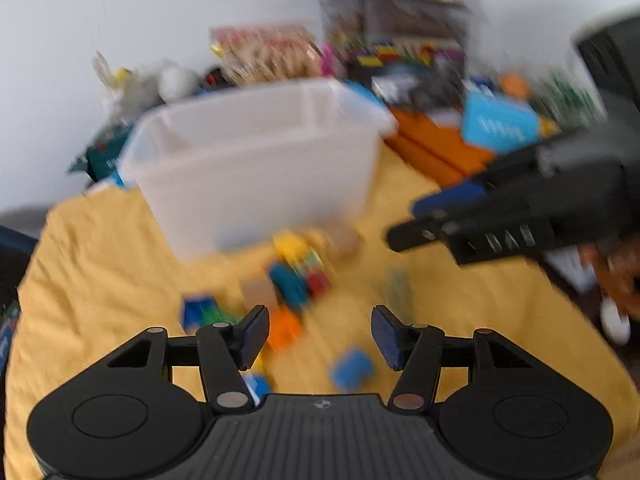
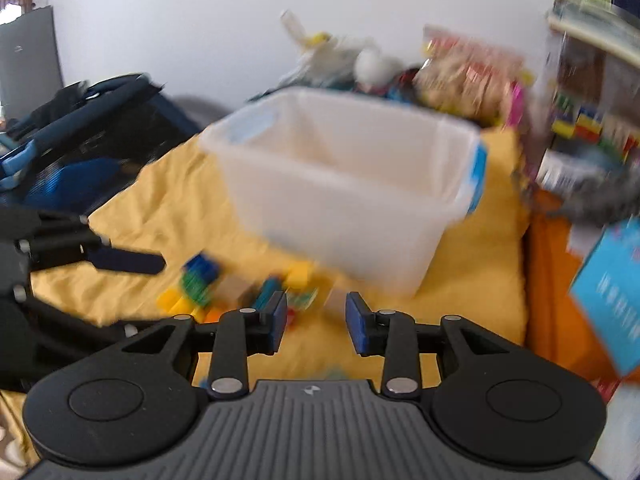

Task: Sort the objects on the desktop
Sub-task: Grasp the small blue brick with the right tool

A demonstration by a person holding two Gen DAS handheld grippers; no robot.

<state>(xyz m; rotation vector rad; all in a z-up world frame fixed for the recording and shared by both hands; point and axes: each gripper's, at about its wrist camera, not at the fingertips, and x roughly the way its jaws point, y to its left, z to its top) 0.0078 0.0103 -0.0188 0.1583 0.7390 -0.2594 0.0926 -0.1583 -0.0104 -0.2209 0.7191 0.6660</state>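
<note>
Yellow crumpled cloth (image 1: pixel 100 264) is seen covering the whole work surface, and one translucent white plastic bin (image 1: pixel 256 168) with blue clip handles is stood upright on it toward the back. Blurred plastic building bricks (image 1: pixel 296 272) are scattered just in front of the bin: roughly eight can be counted in the left wrist view, among them one orange block (image 1: pixel 285 330), one small blue block (image 1: pixel 352 368) and one blue-and-green cluster (image 1: pixel 198 310), though the blur prevents an exact count. Two grippers are shown. The left gripper (image 1: pixel 320 336) is held with its ribbed blue pads well apart and nothing between them; it hangs over the near bricks. The right gripper (image 2: pixel 316 322) is parted more narrowly, again with nothing gripped, above the same pile. Bare cloth is left on both sides of the bricks. One stack of orange boxes (image 1: pixel 436 148) and one blue carton (image 1: pixel 500 124) are crowded along the right edge, with cluttered toys against the white wall (image 1: pixel 120 20) behind
</note>
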